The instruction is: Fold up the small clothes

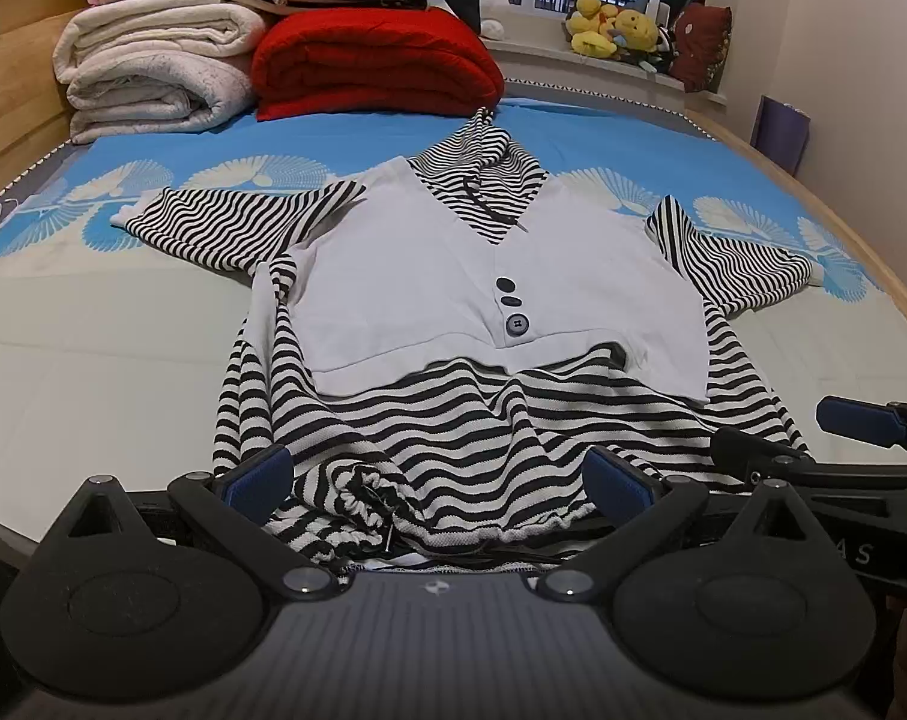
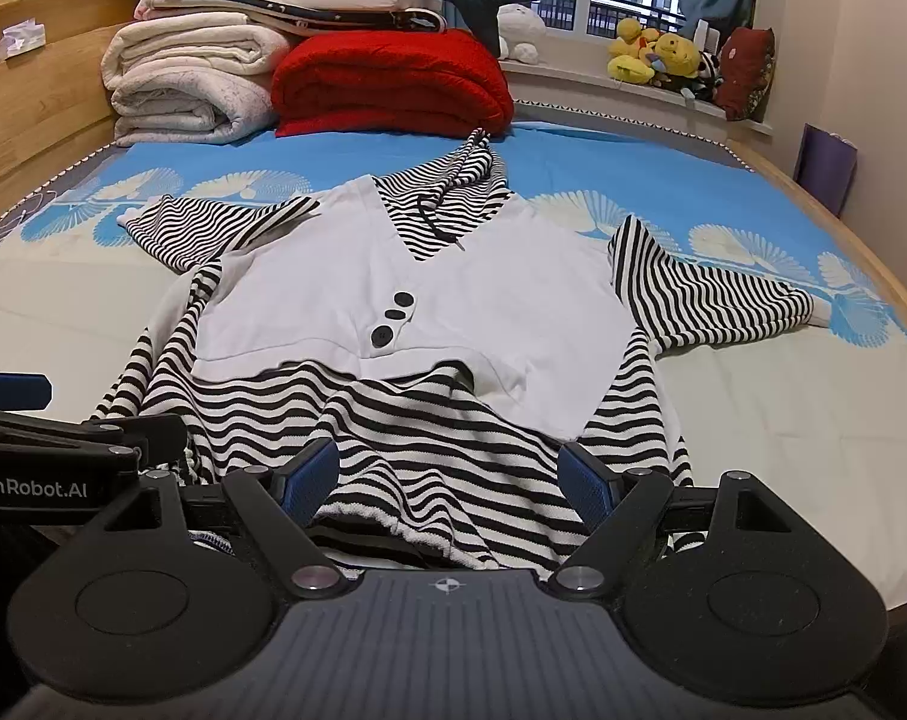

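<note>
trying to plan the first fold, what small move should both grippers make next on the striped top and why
Probably close both grippers on the hem. The striped top lies face up on the bed, sleeves spread, unfolded. The left gripper and right gripper both have jaws wide open straddling the bunched bottom hem, so gripping there would let the hem be lifted toward the hood.

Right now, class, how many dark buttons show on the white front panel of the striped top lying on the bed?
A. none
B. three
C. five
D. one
B: three dark buttons sit in a short row near the middle of the white panel of the striped top.
</note>
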Demonstrator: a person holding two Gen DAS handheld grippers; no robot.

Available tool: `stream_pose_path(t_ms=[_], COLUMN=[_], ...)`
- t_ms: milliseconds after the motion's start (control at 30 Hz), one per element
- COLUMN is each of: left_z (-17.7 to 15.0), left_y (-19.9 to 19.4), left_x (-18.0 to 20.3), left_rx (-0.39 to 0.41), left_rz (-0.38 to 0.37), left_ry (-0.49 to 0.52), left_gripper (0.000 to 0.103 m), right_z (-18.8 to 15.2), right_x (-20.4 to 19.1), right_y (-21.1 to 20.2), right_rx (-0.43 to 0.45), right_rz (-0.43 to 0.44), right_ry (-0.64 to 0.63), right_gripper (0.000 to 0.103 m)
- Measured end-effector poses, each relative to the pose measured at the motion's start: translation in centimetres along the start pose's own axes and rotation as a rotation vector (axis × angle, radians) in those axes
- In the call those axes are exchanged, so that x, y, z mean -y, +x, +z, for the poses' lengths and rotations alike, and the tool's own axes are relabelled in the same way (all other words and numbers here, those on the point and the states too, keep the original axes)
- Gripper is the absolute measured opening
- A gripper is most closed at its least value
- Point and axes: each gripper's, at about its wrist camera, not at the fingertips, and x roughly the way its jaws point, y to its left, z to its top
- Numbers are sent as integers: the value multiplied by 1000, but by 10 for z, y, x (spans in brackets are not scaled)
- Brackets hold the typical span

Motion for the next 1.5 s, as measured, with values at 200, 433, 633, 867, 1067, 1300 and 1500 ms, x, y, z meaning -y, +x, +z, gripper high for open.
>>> stream_pose_path(t_ms=[200,433,633,867,1067,1300,1500], left_z=[0,0,0,0,0,2,3], left_y=[0,0,0,0,0,2,5], left_x=[0,0,0,0,1,3,5], left_rx=[0,0,1,0,0,-9,-16], left_rz=[0,0,0,1,0,-11,-19], left_ry=[-1,0,0,-1,-2,-7,-4], left_gripper=[102,102,102,102,102,102,102], right_z=[0,-1,-1,-1,-2,-1,4], right_x=[0,1,0,0,1,2,6], right_y=[0,0,0,0,0,-1,1], right_rx=[0,-2,-2,-2,-4,7,1], right_rz=[0,0,0,-1,0,-9,-16], right_ry=[-1,-2,-2,-2,-5,2,26], right_gripper=[81,81,81,81,81,81,81])
